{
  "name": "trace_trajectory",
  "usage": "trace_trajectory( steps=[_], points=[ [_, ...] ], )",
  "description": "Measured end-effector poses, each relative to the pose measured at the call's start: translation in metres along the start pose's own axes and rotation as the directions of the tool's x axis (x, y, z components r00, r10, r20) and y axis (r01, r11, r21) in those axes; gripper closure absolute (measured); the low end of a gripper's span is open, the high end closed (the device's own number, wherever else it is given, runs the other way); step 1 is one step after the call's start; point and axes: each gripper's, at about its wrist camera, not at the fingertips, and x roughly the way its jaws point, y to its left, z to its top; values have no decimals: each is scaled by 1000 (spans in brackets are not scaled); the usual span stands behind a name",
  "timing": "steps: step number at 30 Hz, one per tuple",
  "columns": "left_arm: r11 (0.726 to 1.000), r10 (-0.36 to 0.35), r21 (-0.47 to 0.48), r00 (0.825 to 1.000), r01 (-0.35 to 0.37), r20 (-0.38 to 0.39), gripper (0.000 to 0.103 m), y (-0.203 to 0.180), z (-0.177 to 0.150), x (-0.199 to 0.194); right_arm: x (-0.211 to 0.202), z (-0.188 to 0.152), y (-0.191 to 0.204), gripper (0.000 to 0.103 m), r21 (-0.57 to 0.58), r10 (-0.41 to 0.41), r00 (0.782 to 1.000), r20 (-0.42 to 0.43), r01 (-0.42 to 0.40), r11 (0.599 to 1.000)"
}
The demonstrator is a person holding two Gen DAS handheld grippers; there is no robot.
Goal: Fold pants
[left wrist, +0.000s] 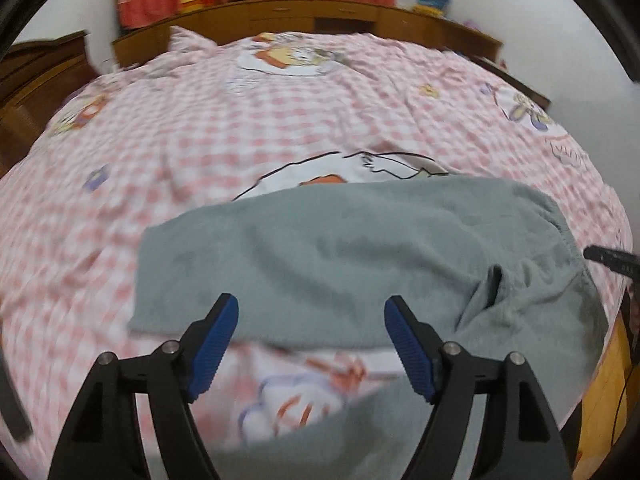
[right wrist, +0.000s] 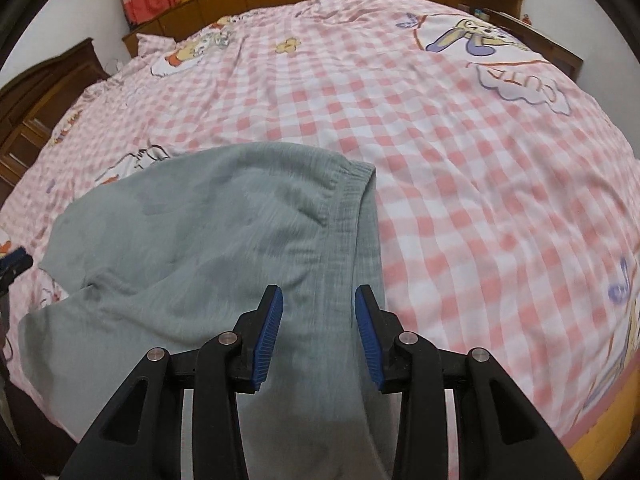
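Observation:
Grey-green pants (left wrist: 340, 248) lie on the pink checked bed cover (left wrist: 240, 120), one leg folded across and more of the cloth near the bottom edge. My left gripper (left wrist: 312, 304) hovers over the near edge of that leg, open wide, nothing between its blue pads. In the right wrist view the pants (right wrist: 200, 240) spread to the left, their elastic waistband (right wrist: 352, 208) running toward me. My right gripper (right wrist: 319, 292) hangs above the waistband, open about half way; the cloth lies below the pads and is not pinched. The other gripper's tip shows at each view's edge (left wrist: 612, 260) (right wrist: 14, 264).
The bed cover (right wrist: 480, 160) stretches far back and right. A wooden cabinet row (left wrist: 320, 12) and red-white curtains (left wrist: 148, 0) stand behind the bed. Dark wooden furniture (left wrist: 36, 76) is at the left. The bed's edge drops to an orange floor (right wrist: 600, 440) at the lower right.

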Motion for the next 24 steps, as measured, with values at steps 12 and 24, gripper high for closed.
trace_trajectory(
  steps=[12, 24],
  points=[
    [990, -49, 130, 994, 62, -99, 24, -11, 70, 88, 44, 51, -6, 65, -65, -38, 998, -44, 35, 997],
    [958, -97, 234, 951, 169, -293, 23, 12, 106, 166, 72, 87, 28, 58, -348, -45, 995, -91, 11, 937]
  ],
)
